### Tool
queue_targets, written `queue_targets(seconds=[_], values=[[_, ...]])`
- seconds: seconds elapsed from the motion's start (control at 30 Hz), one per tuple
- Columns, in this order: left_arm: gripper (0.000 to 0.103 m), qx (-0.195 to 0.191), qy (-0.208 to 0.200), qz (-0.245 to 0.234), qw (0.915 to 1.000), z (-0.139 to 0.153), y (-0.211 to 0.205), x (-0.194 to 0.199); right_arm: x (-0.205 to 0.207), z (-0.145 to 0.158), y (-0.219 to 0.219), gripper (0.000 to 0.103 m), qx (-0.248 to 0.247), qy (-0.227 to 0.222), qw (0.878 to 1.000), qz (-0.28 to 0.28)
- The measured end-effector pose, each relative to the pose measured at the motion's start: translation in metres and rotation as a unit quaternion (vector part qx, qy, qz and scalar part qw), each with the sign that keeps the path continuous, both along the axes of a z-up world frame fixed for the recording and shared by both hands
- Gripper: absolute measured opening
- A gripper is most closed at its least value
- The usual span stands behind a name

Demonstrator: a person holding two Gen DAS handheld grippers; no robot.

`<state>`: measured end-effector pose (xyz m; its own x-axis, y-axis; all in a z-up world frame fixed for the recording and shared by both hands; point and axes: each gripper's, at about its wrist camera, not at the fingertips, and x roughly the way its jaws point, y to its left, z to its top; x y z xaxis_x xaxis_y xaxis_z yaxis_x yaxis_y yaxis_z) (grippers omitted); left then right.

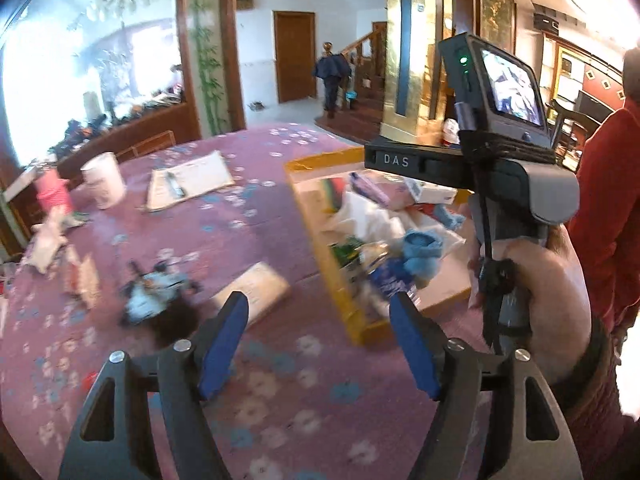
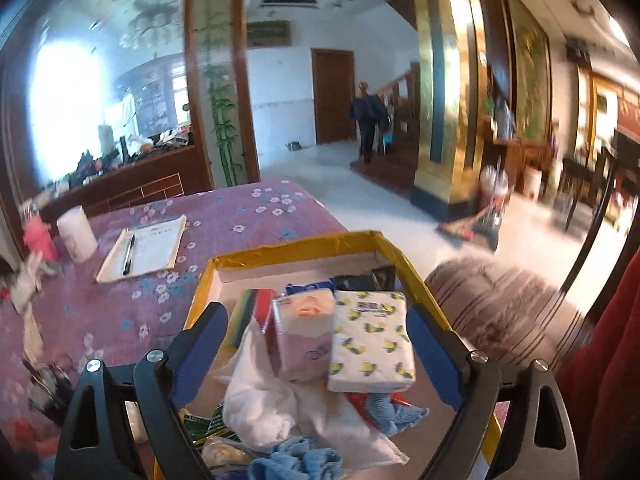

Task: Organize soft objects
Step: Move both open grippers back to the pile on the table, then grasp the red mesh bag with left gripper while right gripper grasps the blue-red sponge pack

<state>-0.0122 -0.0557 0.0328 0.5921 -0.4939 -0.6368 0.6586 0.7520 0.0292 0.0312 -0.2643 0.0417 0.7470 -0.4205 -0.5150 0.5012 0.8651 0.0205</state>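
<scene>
Both my jaws stand wide and hold nothing. My right gripper (image 2: 316, 344) hangs over the yellow-rimmed box (image 2: 288, 249) at lower centre, above the lemon-print tissue pack (image 2: 370, 346), pink pack (image 2: 306, 334) and white cloth (image 2: 272, 396). My left gripper (image 1: 318, 342) hovers over the counter (image 1: 160, 216).

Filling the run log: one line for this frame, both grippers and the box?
left gripper: open, empty, over tablecloth | right gripper: open, empty, above yellow box | tissue packs, white cloth in box

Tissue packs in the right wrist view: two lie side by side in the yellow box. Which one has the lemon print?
The lemon-print tissue pack is the right-hand one, white with yellow lemons. The pink tissue pack beside it, to its left, has no lemons.
</scene>
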Motion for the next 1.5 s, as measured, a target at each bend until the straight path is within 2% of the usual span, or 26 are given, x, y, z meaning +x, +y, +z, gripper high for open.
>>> queue_targets(seconds=[0.13, 0.23, 0.5, 0.67, 0.83, 0.9, 0.97, 1.03, 1.1, 1.13, 1.27, 1.4, 1.43, 1.5], values=[[0.073, 0.008, -0.005, 0.027, 0.9996, -0.008, 0.027, -0.008, 0.004, -0.001, 0.025, 0.093, -0.035, 0.002, 0.999, 0.020], [0.073, 0.001, 0.012, 0.050, 0.9987, -0.018, 0.051, -0.007, 0.005, -0.002, 0.047, 0.093, -0.067, 0.002, 0.997, 0.035], [0.073, -0.024, 0.045, 0.130, 0.9902, -0.037, 0.111, 0.019, 0.004, -0.008, 0.115, 0.094, -0.163, 0.012, 0.983, 0.085], [0.073, -0.031, 0.048, 0.177, 0.9825, -0.044, 0.139, 0.039, -0.006, -0.008, 0.145, 0.095, -0.185, 0.006, 0.977, 0.106], [0.073, -0.066, 0.068, 0.219, 0.9712, -0.046, 0.167, 0.055, -0.016, -0.009, 0.162, 0.095, -0.152, -0.031, 0.972, 0.178], [0.073, -0.066, 0.069, 0.235, 0.9672, -0.047, 0.171, 0.059, -0.014, -0.013, 0.173, 0.095, -0.180, -0.025, 0.966, 0.182], [0.073, -0.064, 0.069, 0.243, 0.9653, -0.048, 0.172, 0.060, -0.011, -0.021, 0.181, 0.095, -0.188, -0.010, 0.961, 0.201], [0.073, -0.067, 0.067, 0.249, 0.9639, -0.046, 0.176, 0.061, -0.007, -0.026, 0.183, 0.095, -0.143, 0.004, 0.955, 0.259], [0.073, -0.074, 0.073, 0.249, 0.9630, -0.045, 0.180, 0.061, -0.005, -0.027, 0.174, 0.095, -0.073, 0.002, 0.950, 0.303], [0.073, -0.072, 0.078, 0.248, 0.9629, -0.044, 0.182, 0.063, -0.005, -0.026, 0.170, 0.094, -0.042, -0.005, 0.948, 0.316], [0.073, -0.072, 0.100, 0.242, 0.9623, -0.042, 0.192, 0.070, -0.006, -0.025, 0.162, 0.091, 0.018, -0.021, 0.938, 0.347], [0.073, -0.054, 0.102, 0.240, 0.9640, -0.041, 0.194, 0.075, -0.005, -0.032, 0.176, 0.091, 0.016, -0.004, 0.927, 0.374], [0.073, -0.049, 0.109, 0.238, 0.9640, -0.043, 0.193, 0.078, -0.006, -0.033, 0.181, 0.091, 0.020, 0.001, 0.921, 0.390], [0.073, -0.051, 0.137, 0.236, 0.9607, -0.048, 0.192, 0.085, -0.009, -0.035, 0.190, 0.091, 0.017, 0.005, 0.915, 0.403]])
